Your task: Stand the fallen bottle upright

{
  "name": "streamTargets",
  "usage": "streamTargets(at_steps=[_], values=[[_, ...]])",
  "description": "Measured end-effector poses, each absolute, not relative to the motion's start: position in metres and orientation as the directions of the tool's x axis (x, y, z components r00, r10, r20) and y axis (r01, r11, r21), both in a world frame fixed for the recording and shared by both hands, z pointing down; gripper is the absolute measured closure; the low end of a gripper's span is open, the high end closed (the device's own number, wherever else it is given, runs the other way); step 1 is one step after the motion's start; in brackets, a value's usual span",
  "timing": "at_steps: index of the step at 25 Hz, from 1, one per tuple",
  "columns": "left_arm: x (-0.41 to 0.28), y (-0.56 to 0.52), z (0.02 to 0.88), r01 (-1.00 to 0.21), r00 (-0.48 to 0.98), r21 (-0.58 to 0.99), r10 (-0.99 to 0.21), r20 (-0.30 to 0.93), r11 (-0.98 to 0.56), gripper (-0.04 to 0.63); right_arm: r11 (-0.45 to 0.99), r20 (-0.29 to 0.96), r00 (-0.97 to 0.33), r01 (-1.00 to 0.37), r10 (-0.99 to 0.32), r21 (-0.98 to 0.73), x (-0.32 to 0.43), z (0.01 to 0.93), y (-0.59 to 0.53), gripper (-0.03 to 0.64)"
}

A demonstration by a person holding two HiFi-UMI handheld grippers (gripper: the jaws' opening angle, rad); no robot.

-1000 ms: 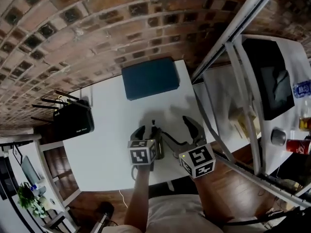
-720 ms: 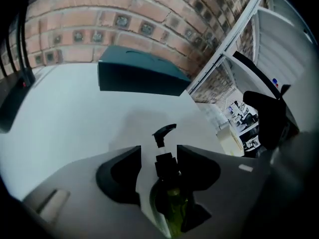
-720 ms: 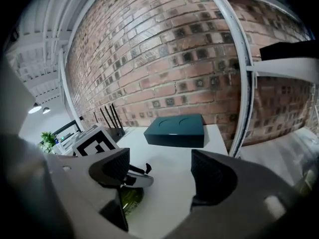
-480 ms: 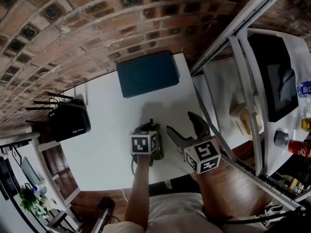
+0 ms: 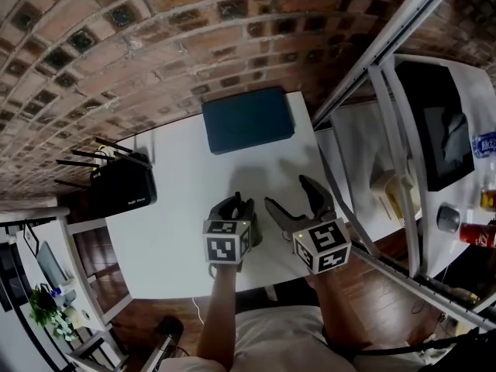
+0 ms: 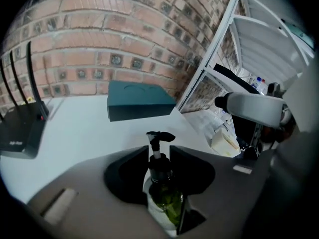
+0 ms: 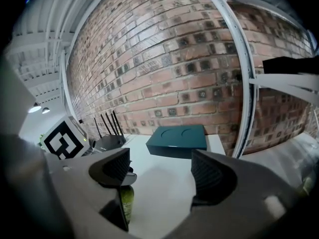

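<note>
Left tongs [image 6: 159,152] slant downward, clamped on the bottle [image 6: 162,195].

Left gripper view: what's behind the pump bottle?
White table, then the teal box in front of the brick wall. The left gripper, shut on the pump bottle, covers its base and whatever is under it.

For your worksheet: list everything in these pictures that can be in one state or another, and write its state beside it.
pump bottle: gripped, pump end up
left gripper: jaws shut on the pump bottle
right gripper: jaws apart, nothing between them
teal box: closed, lying flat
router: antennas raised
</note>
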State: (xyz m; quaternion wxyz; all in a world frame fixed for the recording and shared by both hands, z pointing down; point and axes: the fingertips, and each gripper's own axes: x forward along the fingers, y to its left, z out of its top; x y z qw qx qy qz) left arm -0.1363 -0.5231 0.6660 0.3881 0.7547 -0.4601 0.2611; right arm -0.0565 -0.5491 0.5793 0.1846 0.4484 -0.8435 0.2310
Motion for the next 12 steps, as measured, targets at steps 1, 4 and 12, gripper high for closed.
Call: streamTargets(at_steps=[1, 4, 12], values=[[-0.139, -0.522, 0.660, -0.899, 0.435, 0.331, -0.507, 0.744, -0.286, 0.445, 0.495, 0.513, -0.533, -0.840, -0.673, -0.223, -0.059, 0.577, -0.548, 0.244], [-0.144, -0.519, 0.642, -0.904, 0.421, 0.284, -0.559, 0.714, -0.319, 0.445, 0.505, 0.501, -0.541, -0.835, -0.676, -0.219, -0.063, 0.570, -0.545, 0.244], [-0.154, -0.500, 0.619, -0.916, 0.374, 0.119, -0.712, 0.595, -0.382, 0.448, 0.534, 0.482, -0.555, -0.823, -0.678, -0.195, -0.069, 0.557, -0.534, 0.244]])
